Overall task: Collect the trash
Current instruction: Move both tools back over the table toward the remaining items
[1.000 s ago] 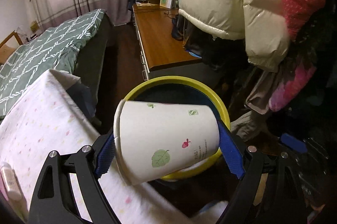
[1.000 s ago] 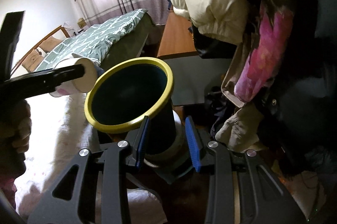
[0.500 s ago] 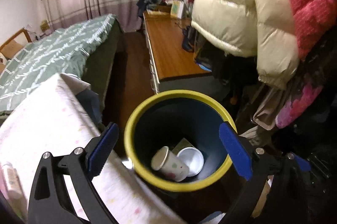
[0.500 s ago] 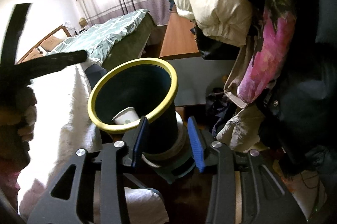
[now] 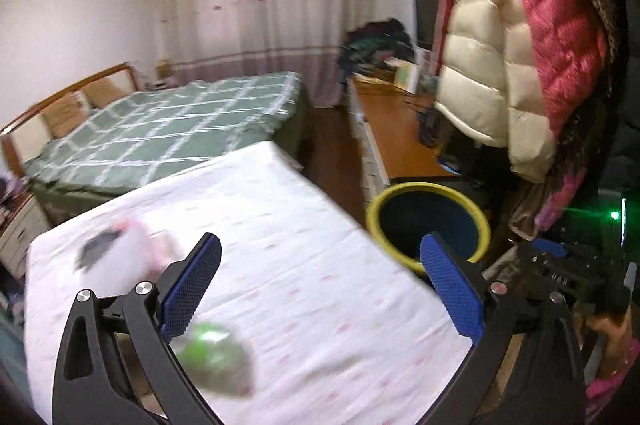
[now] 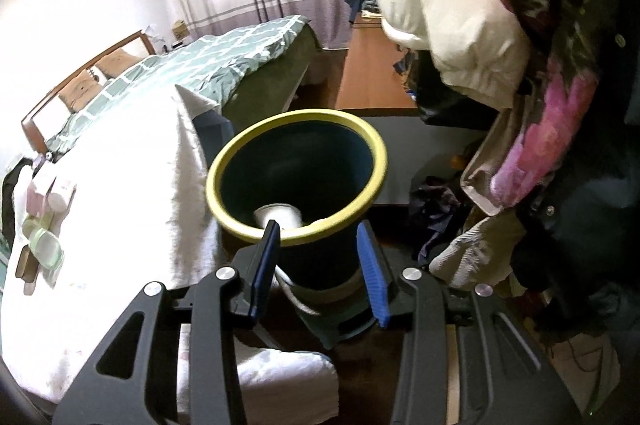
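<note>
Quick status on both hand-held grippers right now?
Left hand-held gripper: open, empty; jaws just opened wider.
Right hand-held gripper: shut on the yellow-rimmed dark blue plastic trash bin.

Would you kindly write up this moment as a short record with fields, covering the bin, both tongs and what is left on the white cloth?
bin: dark trash bin with yellow rim, tilted toward the cloth-covered surface
bin contents: paper cup lying inside; the rest is hidden
right tongs: closed on the bin's lower body
left tongs: jaws have just been opening, now wide, nothing between them, over the white cloth
left on cloth: blurred green item and a pale pink-and-white item
</note>
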The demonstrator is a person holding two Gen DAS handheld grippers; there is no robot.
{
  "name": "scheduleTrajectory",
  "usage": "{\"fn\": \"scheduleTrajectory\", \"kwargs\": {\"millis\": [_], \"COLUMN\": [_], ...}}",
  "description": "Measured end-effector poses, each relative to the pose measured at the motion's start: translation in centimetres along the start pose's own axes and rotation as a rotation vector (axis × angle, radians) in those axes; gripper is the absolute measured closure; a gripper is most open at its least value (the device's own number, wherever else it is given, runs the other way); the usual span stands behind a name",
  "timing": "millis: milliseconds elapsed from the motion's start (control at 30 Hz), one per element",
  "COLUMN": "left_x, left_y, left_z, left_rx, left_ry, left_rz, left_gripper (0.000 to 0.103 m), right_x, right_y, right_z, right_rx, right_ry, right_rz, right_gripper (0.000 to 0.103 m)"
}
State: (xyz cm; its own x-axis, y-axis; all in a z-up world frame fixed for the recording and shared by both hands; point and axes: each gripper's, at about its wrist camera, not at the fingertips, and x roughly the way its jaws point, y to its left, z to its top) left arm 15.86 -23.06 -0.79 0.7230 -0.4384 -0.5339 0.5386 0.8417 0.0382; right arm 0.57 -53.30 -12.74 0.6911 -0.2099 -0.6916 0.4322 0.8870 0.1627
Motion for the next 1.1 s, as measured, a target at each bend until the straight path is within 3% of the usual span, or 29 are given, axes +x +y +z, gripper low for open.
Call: {"fn": "scheduleTrajectory", "kwargs": {"millis": [333, 667, 867, 1100], "left_x": [-7.1, -10.1, -11.6, -12.3], "left_y": [9.2, 16.2, 18.7, 20.6], "left_z": [-5.9, -10.6, -12.3, -13.3], "left_rx": [-0.171, -0.315, -0.361, -0.396], "left_ry": [-0.013, 0.01, 0.003, 0.006], "left_rz": [0.197, 0.315, 0.362, 0.393], "left_gripper": [0.005, 0.005, 0.005, 0.005], "right_x": [0.4, 1.5, 2.2, 2.4], "right_y": [6.1, 14.4, 19.9, 27.8], "right_z": [0.1, 0.4, 0.0, -1.6], "right_rx": [-0.115, -0.236, -0.312, -0.424], "right_ry": [0.026, 0.058, 0.083, 0.148], "right_rz": [0.055, 0.149, 0.245, 0.425], "right_gripper": [0.064, 0.064, 0.064, 0.062]}}
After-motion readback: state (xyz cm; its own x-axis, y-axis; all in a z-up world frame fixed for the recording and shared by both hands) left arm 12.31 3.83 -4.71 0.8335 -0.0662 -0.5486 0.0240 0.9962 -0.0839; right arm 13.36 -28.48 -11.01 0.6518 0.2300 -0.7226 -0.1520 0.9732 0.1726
